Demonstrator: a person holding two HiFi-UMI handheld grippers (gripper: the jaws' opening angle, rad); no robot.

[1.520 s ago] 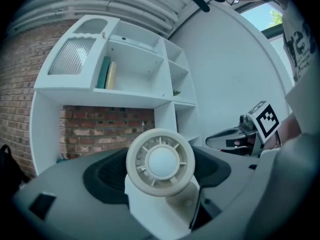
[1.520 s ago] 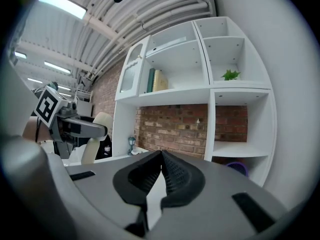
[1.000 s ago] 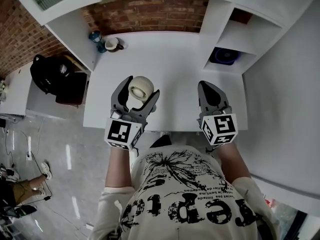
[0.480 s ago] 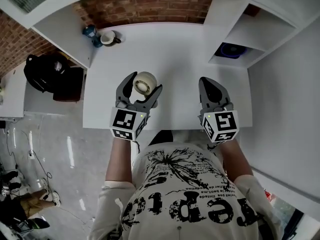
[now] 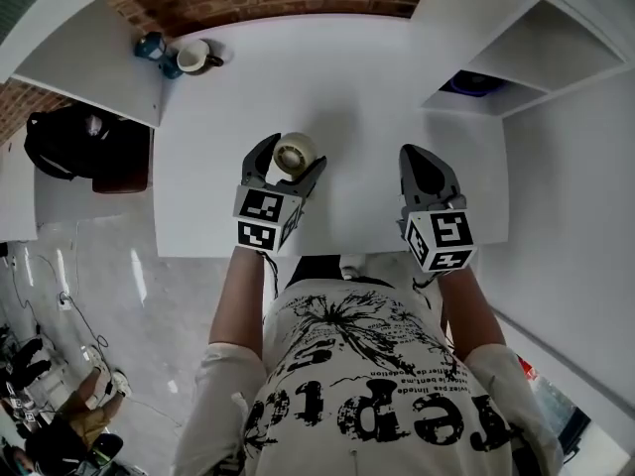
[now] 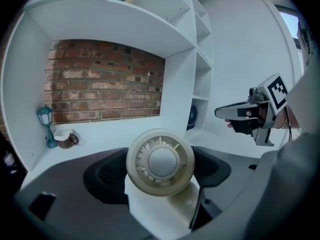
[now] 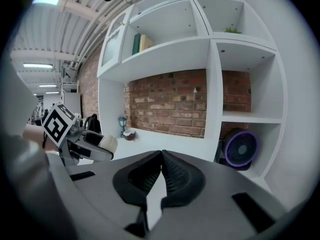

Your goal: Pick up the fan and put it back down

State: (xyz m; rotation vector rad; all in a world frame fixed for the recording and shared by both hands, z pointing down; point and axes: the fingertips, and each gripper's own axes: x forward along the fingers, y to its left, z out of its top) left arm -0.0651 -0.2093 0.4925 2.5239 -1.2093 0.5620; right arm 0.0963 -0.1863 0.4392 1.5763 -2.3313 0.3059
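Note:
A small cream fan [image 5: 296, 153] with a round head sits between the jaws of my left gripper [image 5: 294, 158], which is shut on it over the white table [image 5: 367, 87]. In the left gripper view the fan's head [image 6: 160, 161] faces the camera, its base below it, with a dark jaw on each side. Whether the base touches the table I cannot tell. My right gripper [image 5: 421, 157] is to the right, shut with nothing in it; its jaws meet at the tips [image 7: 161, 156].
A purple fan [image 7: 240, 149] stands in the low shelf cubby at the right [image 5: 468, 82]. A mug [image 5: 195, 58] and a blue lantern [image 5: 151, 46] sit at the table's far left corner. A black bag [image 5: 84, 147] lies on the floor at left.
My left gripper, still holding the cream fan, has gone a little further out over the table. The right gripper stays shut and has hardly moved.

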